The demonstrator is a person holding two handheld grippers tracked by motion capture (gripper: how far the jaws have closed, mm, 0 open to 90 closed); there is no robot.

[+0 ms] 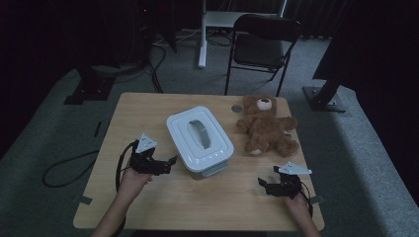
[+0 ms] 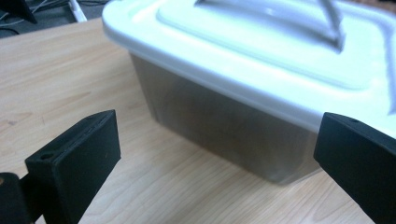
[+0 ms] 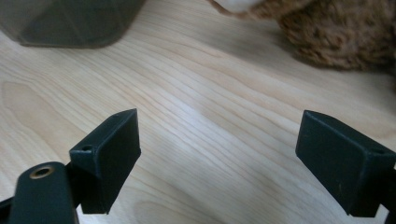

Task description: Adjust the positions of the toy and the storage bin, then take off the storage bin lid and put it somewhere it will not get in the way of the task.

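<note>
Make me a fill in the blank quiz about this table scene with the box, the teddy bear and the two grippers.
1. The lid on the storage box is ____ in colour.
2. The teddy bear lies to the ____ of the box in the high view.
3. The left gripper and the right gripper both have their fingers ____.
4. Beyond the wooden table stands a black folding ____.

Missing words: white; right; open; chair

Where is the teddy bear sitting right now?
In the high view the teddy bear lies on the far right part of the wooden table, just right of the white-lidded box and beyond the right gripper.
</note>
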